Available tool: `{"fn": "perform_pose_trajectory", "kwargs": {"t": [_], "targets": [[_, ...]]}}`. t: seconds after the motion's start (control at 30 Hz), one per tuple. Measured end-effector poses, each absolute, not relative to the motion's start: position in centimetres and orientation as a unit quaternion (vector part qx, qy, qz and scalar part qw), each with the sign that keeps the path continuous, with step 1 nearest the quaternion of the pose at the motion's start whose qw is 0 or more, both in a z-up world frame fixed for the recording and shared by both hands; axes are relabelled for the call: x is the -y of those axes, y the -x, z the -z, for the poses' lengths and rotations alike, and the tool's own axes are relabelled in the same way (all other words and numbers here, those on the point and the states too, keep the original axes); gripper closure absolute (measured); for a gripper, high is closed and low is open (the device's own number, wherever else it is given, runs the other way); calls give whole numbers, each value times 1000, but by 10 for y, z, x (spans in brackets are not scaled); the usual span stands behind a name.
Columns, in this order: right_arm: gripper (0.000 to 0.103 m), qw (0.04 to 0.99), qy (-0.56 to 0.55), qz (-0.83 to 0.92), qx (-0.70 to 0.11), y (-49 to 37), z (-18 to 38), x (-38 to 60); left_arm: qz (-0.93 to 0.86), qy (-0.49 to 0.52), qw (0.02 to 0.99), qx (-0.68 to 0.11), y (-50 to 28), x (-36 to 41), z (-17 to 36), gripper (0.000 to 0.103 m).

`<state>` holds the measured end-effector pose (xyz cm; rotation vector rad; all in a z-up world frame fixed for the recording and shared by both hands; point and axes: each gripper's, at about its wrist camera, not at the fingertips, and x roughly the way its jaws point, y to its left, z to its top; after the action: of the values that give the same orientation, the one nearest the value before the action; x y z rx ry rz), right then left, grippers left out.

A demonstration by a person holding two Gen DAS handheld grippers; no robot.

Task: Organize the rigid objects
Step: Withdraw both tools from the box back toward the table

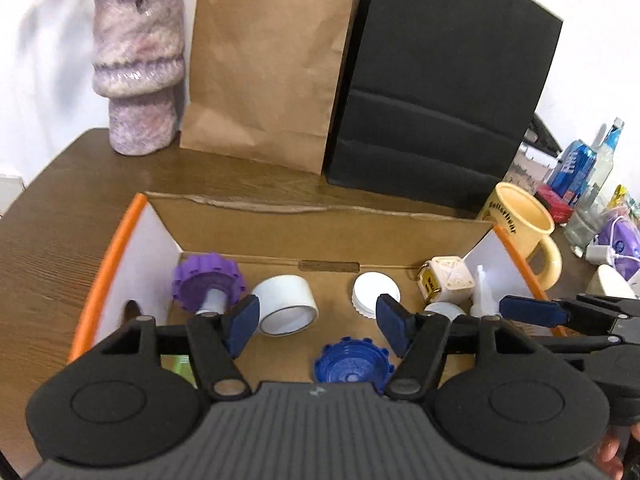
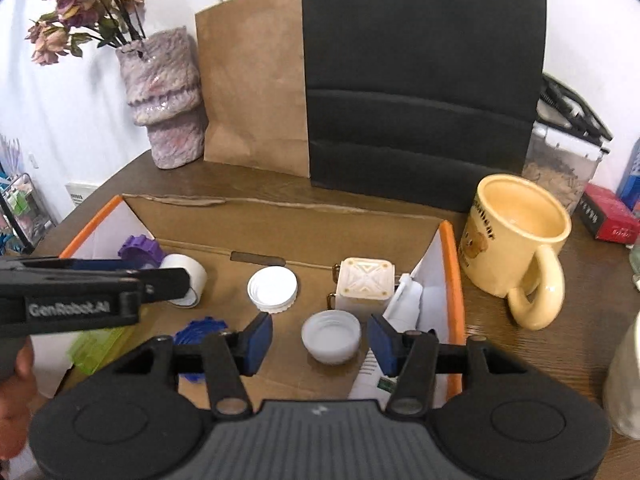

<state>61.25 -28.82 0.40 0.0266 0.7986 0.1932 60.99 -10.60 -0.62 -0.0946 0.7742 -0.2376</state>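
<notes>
Dark wood-grain table (image 2: pixel 568 360) against a white wall (image 1: pixel 36 80). Open cardboard box (image 1: pixel 320 236) with orange-edged side flaps sits on it, both grippers hovering over its near side. Left gripper (image 1: pixel 318 322) jaws apart, nothing between the pads; right gripper (image 2: pixel 320 338) also released, empty, with a white cap (image 2: pixel 331 336) lying on the box floor below the gap, not pinched. Inside the box: purple ridged knob (image 1: pixel 208 282) in far-left corner, white tape roll (image 1: pixel 286 304) beside it, white ridged lid (image 2: pixel 273 289) mid-floor, blue gear-shaped cap (image 1: pixel 350 364) near front, cream cube (image 2: pixel 365 283) toward the right wall, green plastic piece (image 2: pixel 98 348) at front left. Behind the box: fuzzy lilac vase (image 2: pixel 166 100) with dried flowers, brown paper bag (image 1: pixel 268 72), black paper bag (image 2: pixel 424 80). Yellow mug (image 2: pixel 516 240) stands on the table just right of the box; bottles and packets (image 1: pixel 584 168) clutter the far right
</notes>
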Motion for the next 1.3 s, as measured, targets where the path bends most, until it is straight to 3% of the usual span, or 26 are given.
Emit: {"fn": "perform_pose_trajectory", "kwargs": {"t": [0.23,0.47,0.67,0.77,0.93,1.3], "targets": [[45,930,2,-90,-356,-565,-62,289,120,34,929,-348,-564,92,-45,29],[42,938,12,-93,-333,-499,-102,287,122,19,936,-329,-495,80,-83,29],[37,959,17,-99,-264,-424,-119,285,117,-13,957,-264,-414,75,-105,25],[29,971,46,-95,-213,-383,-121,279,107,-25,970,-219,-372,71,-108,25],[29,983,53,-87,-155,-316,-118,276,99,-13,980,-173,-308,54,-104,25],[22,990,22,-67,-121,-134,-51,276,80,24,989,-118,-128,7,-45,19]]}}
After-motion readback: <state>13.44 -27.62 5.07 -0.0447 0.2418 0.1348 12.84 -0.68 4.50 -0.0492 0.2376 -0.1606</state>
